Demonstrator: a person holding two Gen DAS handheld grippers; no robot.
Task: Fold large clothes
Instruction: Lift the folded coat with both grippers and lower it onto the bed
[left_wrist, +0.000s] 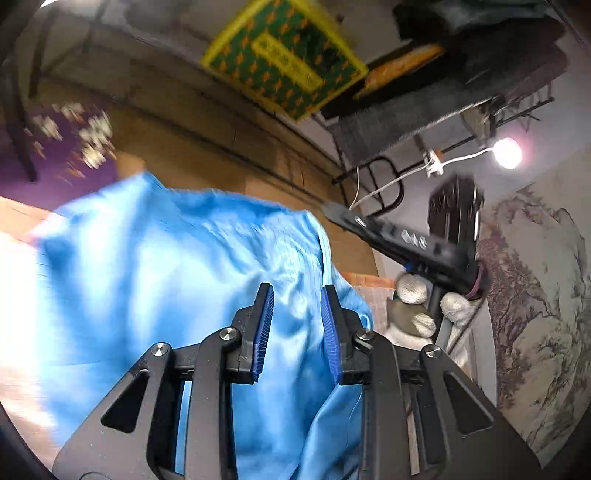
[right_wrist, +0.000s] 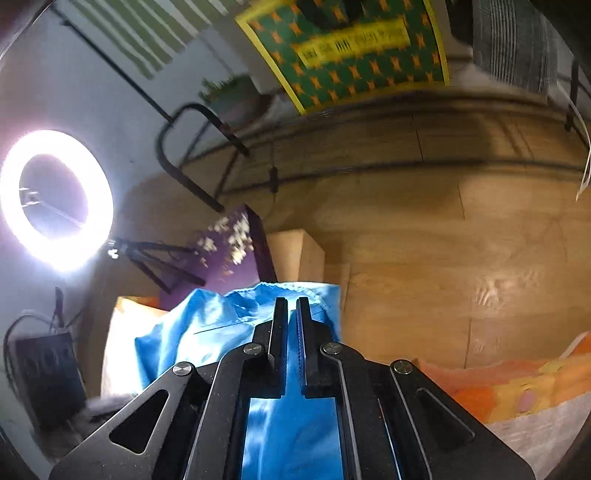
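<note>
Over the bed (right_wrist: 517, 384) | blue garment (left_wrist: 166, 277) pinched by right gripper (right_wrist: 291, 306), left gripper (left_wrist: 297, 295) spread (cloth between) | lifting step judged; left pinch needed next.

Two grippers are showing, the left gripper (left_wrist: 297, 295) and the right gripper (right_wrist: 291, 308), each having two fingers, and one blue garment (left_wrist: 166, 266) is lying between them. One green and yellow patterned sheet (left_wrist: 284, 55) is appearing above, one purple box with white marks (right_wrist: 231, 251) is standing beside one plain cardboard box (right_wrist: 295, 254), and one ring light (right_wrist: 55, 199) is shining. In the left wrist view, one black device (left_wrist: 402, 240) is also reaching in from the right, though it is too blurred to name.
</note>
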